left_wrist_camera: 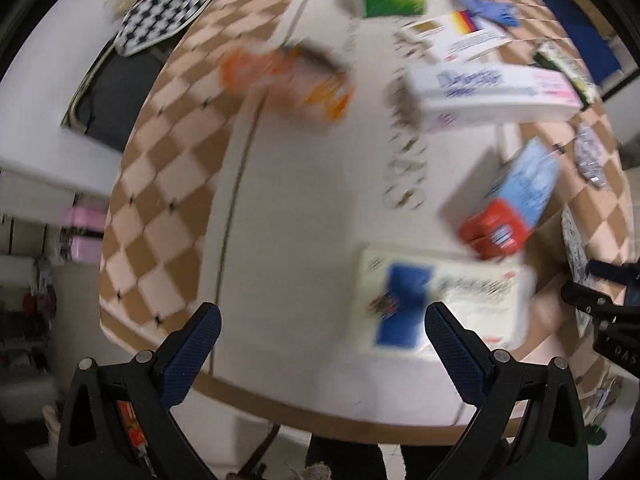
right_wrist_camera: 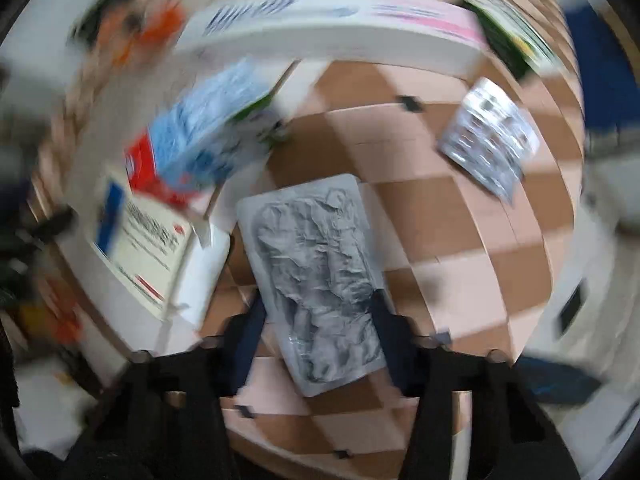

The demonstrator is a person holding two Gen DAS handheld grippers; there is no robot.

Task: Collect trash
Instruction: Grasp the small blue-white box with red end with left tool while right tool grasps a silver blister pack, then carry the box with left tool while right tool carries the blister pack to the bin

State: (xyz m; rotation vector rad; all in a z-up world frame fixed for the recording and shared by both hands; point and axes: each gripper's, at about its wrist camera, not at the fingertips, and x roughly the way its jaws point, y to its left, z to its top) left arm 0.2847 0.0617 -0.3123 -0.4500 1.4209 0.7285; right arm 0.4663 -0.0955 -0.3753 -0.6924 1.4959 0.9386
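In the right wrist view, the right gripper points down at a table covered in a brown-and-peach checked cloth, and its two dark fingers stand on either side of a crumpled silver blister pack lying flat in the lower centre of the frame. The jaws are partly open, about as wide as the pack, and seem to meet its long edges; blur hides whether the pads truly press on it. A second silver blister pack lies well apart at the upper right. To the left sit a white box with a blue panel and, just above it, a blue-and-red carton; a long white box spans the top. In the left wrist view, the left gripper hangs with its jaws spread wide and nothing between them, above the pale middle strip of the cloth near the table's lower edge. An orange wrapper lies at the upper centre of that frame.
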